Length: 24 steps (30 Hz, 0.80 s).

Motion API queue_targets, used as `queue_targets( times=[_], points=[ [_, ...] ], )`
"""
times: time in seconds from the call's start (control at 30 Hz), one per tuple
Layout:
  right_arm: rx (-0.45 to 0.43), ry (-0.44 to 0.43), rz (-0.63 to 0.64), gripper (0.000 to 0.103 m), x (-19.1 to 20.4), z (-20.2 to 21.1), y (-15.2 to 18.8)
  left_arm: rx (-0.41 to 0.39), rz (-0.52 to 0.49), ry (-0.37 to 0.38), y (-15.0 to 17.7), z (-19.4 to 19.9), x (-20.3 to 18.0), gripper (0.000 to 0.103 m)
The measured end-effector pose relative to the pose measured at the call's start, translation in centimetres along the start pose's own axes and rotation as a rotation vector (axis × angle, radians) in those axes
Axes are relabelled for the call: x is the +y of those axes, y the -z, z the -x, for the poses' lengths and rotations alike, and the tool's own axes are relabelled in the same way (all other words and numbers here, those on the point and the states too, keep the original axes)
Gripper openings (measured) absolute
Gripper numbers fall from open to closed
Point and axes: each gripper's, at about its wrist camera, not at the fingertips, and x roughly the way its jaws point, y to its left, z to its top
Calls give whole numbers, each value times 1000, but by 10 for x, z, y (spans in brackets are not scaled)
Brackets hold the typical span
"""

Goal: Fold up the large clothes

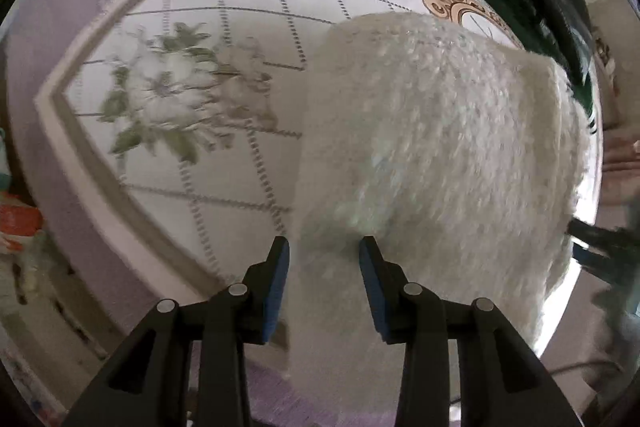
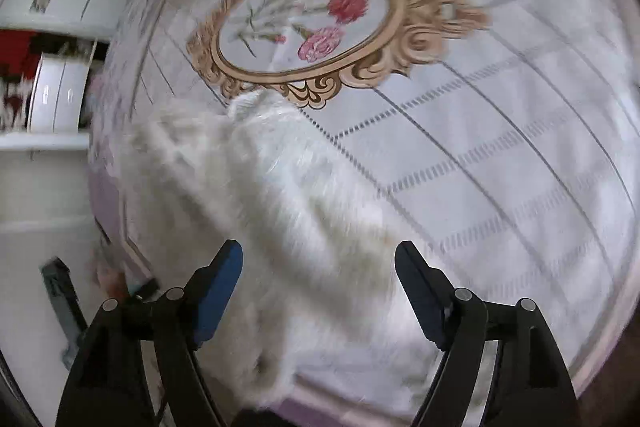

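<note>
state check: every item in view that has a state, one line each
white fluffy garment: lying on the table, looks folded over; edge sits between the left jaws
left gripper: partly open, pads not clearly pressing the garment
right gripper: open wide above the garment, holding nothing
dark green garment: bunched at the far edge, untouched
tablecloth: spread flat

Right hand-held gripper [image 2: 319,259] jaws wide apart above fluffy white garment [image 2: 280,195] on floral tablecloth [image 2: 500,147].
</note>
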Motion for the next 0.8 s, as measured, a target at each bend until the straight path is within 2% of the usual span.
queue_targets(
  times=[0.03,0.13,0.2,0.23,0.27,0.3,0.37,0.47,0.5,0.57,0.63,0.67,0.7,0.73,0.8],
  points=[
    [30,-7,24,80,-7,-14,-14,-5,-4,5,-2,-1,-2,34],
    [111,-141,39,80,-9,-54,-26,-13,-27,14,-8,-6,-10,33],
    [110,-155,31,63,-4,-60,-19,-22,-49,20,-10,-4,-12,33],
    [111,-178,-24,60,-6,-57,-14,-29,-60,23,-10,-2,-11,33],
    [124,-223,-83,51,-10,-56,-8,-35,-69,31,-11,1,-8,33],
    [132,-271,-143,48,-16,-51,2,-41,-77,43,-11,5,-4,33],
    [156,-287,-166,48,-21,-45,23,-33,-64,127,-12,12,9,33],
    [173,-259,-134,61,-18,-36,52,-36,-24,212,-15,15,26,33],
    [166,-248,-107,66,-20,-35,56,-27,-12,257,-16,12,30,33],
    [164,-243,-103,77,-24,-38,58,-8,7,302,-18,4,33,33],
    [184,-262,-104,80,-32,-41,63,2,12,353,-23,-7,34,49],
    [198,-273,-104,84,-32,-45,61,8,8,384,-25,-12,33,69],
    [209,-285,-100,85,-30,-50,59,23,4,413,-28,-18,30,94],
    [224,-293,-93,86,-26,-57,56,43,1,413,-32,-24,26,101],
    [243,-323,-79,89,-21,-65,52,73,-12,411,-35,-35,21,103]
  ],
)
